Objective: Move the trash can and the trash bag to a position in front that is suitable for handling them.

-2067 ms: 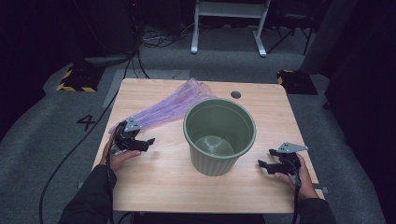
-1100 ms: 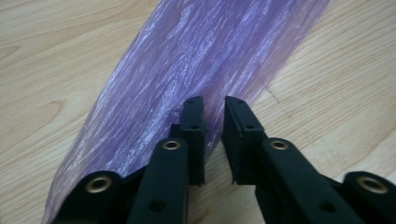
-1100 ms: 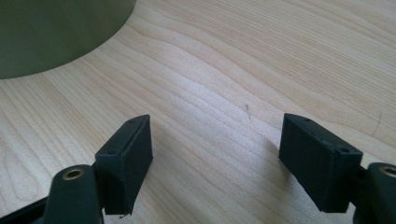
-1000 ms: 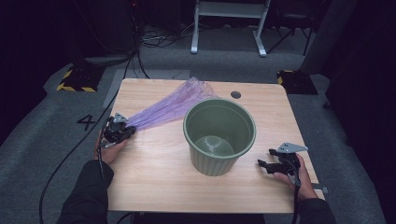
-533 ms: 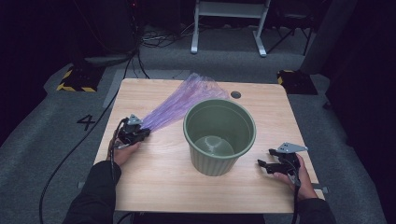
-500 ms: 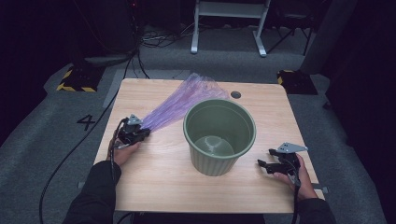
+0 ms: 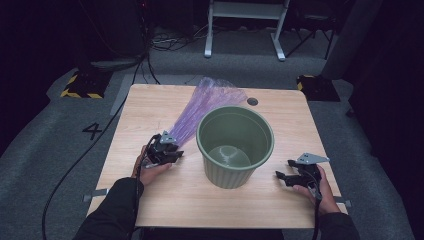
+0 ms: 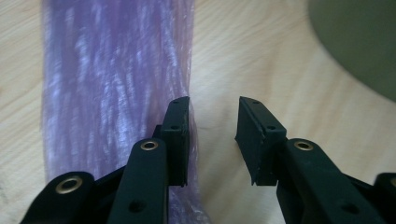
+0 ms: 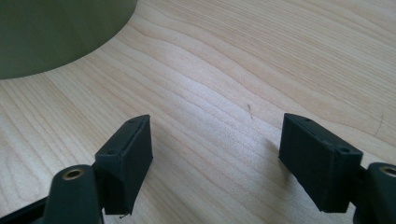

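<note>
A crinkled purple plastic bag [image 7: 210, 100] lies on the wooden table [image 7: 145, 105], fanning out behind a large green pot [image 7: 235, 145]. My left gripper [image 7: 172, 152] sits at the bag's narrow end, just left of the pot. Its jaws have just been opening. In the left gripper view the gripper [image 8: 214, 133] is open with bare wood in the gap, and the bag [image 8: 112, 79] runs under and beside its left jaw. The pot's wall [image 8: 359, 42] shows at the upper right. My right gripper [image 7: 281, 177] rests open to the right of the pot, with only table between its jaws [image 9: 215, 154].
The pot [image 9: 56, 32] stands mid-table and is empty inside. A small round hole [image 7: 252, 101] sits near the table's far edge. Cables trail from both grippers off the near edge. Grey floor surrounds the table, and a white stand [image 7: 245, 25] is beyond it.
My left hand has moved right toward the pot, dragging the bag's narrow end along. Its jaws have parted and let go of the bag. The right hand has stayed still.
</note>
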Action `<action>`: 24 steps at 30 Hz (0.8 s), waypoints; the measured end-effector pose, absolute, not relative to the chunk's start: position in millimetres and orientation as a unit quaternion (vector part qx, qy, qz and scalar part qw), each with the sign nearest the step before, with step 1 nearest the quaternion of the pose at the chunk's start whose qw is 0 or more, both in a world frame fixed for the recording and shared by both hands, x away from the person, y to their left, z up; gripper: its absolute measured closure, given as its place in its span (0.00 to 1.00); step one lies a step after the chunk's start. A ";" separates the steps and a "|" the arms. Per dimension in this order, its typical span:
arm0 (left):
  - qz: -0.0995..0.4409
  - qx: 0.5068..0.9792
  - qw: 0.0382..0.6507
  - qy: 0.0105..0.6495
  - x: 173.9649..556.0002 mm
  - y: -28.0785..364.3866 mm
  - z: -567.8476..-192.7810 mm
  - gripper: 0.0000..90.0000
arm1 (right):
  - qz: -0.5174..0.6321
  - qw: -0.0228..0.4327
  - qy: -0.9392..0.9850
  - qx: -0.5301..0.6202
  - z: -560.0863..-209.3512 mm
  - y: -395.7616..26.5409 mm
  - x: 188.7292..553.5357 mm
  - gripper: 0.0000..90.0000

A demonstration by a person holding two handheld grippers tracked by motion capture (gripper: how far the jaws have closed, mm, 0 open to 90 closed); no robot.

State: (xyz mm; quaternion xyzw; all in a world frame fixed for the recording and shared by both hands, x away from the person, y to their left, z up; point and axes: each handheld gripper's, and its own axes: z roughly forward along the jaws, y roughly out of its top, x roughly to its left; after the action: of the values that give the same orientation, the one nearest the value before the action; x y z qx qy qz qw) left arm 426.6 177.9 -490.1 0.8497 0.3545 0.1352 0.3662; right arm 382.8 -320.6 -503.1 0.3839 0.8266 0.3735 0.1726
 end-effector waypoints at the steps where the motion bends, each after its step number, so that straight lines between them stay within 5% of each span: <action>1: 0.135 0.850 0.366 0.354 426.6 177.9 -490.1 0.69 | 0.374 0.173 0.827 0.384 -503.1 -320.6 382.8 0.28; 11: 0.160 0.831 0.401 0.351 386.2 193.4 -453.8 0.32 | 0.374 0.172 0.827 0.383 -503.1 -320.6 382.9 0.28; 16: 0.202 0.813 0.395 0.376 369.6 217.6 -446.0 0.32 | 0.374 0.171 0.828 0.382 -503.1 -320.5 382.5 0.28; 24: 0.165 0.805 0.388 0.418 398.2 243.5 -472.5 0.32 | 0.374 0.171 0.829 0.379 -503.1 -320.5 382.9 0.28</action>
State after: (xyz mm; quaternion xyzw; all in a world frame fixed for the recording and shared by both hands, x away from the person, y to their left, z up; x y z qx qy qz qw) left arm 398.2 243.5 -472.5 0.8048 0.4179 0.1655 0.3877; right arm 382.9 -320.5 -503.1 0.3794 0.8287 0.3744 0.1707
